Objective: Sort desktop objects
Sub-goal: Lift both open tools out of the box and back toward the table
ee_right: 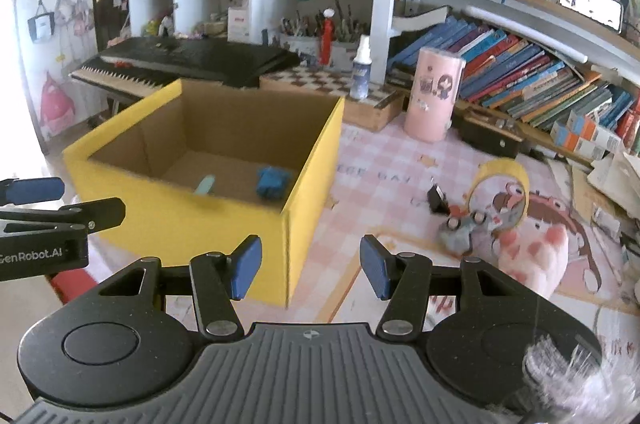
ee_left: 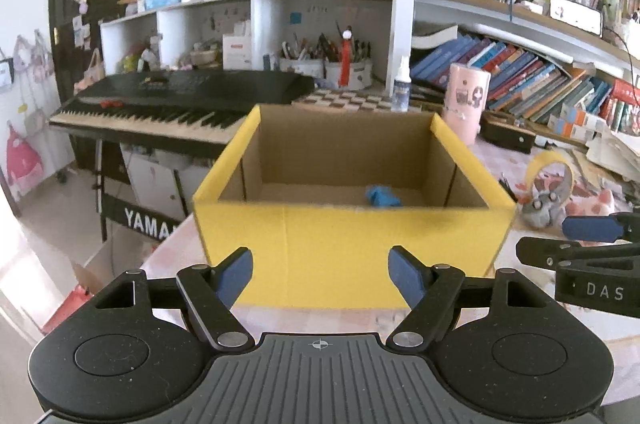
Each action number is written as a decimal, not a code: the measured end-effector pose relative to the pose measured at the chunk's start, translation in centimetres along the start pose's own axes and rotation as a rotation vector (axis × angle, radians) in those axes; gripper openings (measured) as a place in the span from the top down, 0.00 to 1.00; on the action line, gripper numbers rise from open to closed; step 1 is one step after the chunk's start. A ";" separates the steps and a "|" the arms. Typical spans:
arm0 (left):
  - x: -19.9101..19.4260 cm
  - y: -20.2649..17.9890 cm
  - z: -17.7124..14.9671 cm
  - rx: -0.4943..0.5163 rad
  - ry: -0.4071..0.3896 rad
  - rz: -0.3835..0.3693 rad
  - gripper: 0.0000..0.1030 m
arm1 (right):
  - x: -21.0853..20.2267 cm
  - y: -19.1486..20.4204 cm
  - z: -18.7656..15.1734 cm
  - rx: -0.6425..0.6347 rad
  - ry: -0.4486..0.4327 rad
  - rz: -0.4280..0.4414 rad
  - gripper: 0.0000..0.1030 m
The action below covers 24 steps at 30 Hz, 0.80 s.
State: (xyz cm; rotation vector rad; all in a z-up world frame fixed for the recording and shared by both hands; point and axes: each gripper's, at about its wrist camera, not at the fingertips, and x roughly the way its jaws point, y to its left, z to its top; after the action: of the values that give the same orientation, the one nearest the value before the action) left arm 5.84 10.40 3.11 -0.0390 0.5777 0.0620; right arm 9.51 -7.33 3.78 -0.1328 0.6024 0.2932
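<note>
The yellow cardboard box (ee_left: 340, 248) stands open-topped on the pink checked table cover (ee_right: 384, 160), and its near wall hides most of the floor from the left wrist camera: only a blue crumpled object (ee_left: 382, 196) shows above the rim. The right wrist camera sees further in, showing that same blue object (ee_right: 272, 182) and a pale turquoise strip (ee_right: 205, 184) beside it, both blurred; the strip may be a small tool or pen, but I cannot tell.

The left gripper (ee_left: 320, 274) hangs just before the box with its jaws spread wide and nothing between them. The right gripper (ee_right: 310, 272) is beside the box's right corner, jaws parted and empty too. Each gripper shows at the edge of the other's view, cut off by the frame.

To the right of the box, on the table, lie a roll of yellow tape (ee_right: 502, 188) standing on edge, a small black clip-like piece (ee_right: 438, 198), a grey toy with round eyes (ee_right: 460, 230) and a pink plush paw (ee_right: 536, 256); the toy partly hides the tape's base.

Readable writing: "YAMA" on the keyboard stand (ee_left: 148, 222), cut off by the table edge; "DAS" on the right gripper's body in the left view; "GenRobot.AI", its first letter clipped, on the left gripper's body in the right view. The book spines (ee_right: 520, 72) are too small to read.
</note>
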 end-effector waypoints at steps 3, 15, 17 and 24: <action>-0.7 0.0 -0.9 0.005 0.015 -0.002 0.26 | -0.7 0.6 -1.0 -0.009 0.011 0.006 0.49; -3.2 -1.3 -3.7 0.064 0.065 -0.032 0.25 | -3.8 1.7 -4.9 0.002 0.046 0.016 0.49; -3.6 -1.7 -4.1 0.082 0.068 -0.043 0.25 | -4.3 1.8 -5.5 0.003 0.051 0.015 0.49; -4.6 -2.4 -5.4 0.108 0.092 -0.076 0.25 | -5.8 2.2 -7.4 0.008 0.066 0.000 0.48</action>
State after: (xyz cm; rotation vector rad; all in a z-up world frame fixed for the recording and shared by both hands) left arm -0.73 7.54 1.15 0.0412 0.6702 -0.0453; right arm 0.30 -8.09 0.94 -0.1348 0.6693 0.2874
